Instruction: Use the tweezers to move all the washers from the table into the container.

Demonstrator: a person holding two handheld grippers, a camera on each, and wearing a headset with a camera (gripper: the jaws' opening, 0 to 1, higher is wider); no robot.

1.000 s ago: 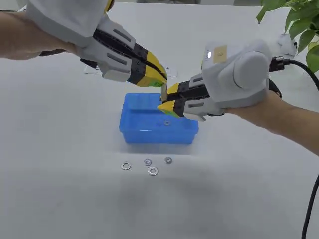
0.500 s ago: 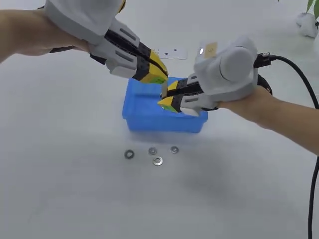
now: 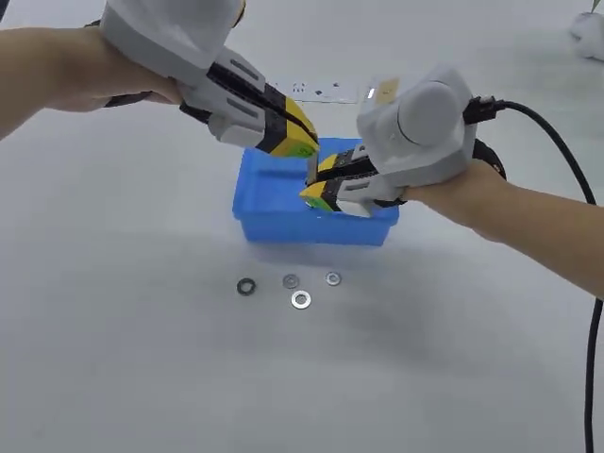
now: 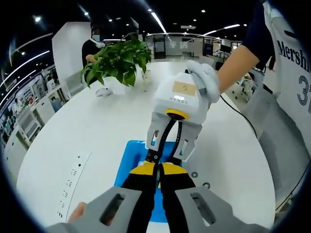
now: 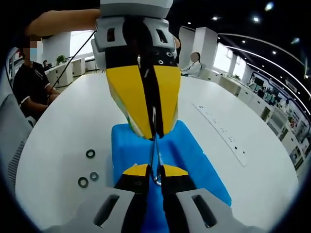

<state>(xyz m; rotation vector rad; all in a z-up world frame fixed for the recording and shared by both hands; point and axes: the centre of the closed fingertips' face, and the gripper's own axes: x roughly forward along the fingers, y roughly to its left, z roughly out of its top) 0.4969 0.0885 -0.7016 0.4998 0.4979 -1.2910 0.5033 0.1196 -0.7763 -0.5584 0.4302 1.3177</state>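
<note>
Probably the washers [image 3: 300, 299], lower centre, are light and slippery; pinch one rim. Whether the tweezers [image 5: 155, 145] are spread, I cannot tell.

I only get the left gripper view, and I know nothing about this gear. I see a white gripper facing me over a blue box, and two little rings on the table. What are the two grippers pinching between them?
Observer: The right gripper view shows slim metal tweezers, clamped at one end by the left gripper and at the other by the right gripper, above the blue container.
Operator: And are those two rings all there is to pick up?
Observer: No. The head view shows four washers lying on the table, on the person's side of the container and apart from it.
</note>
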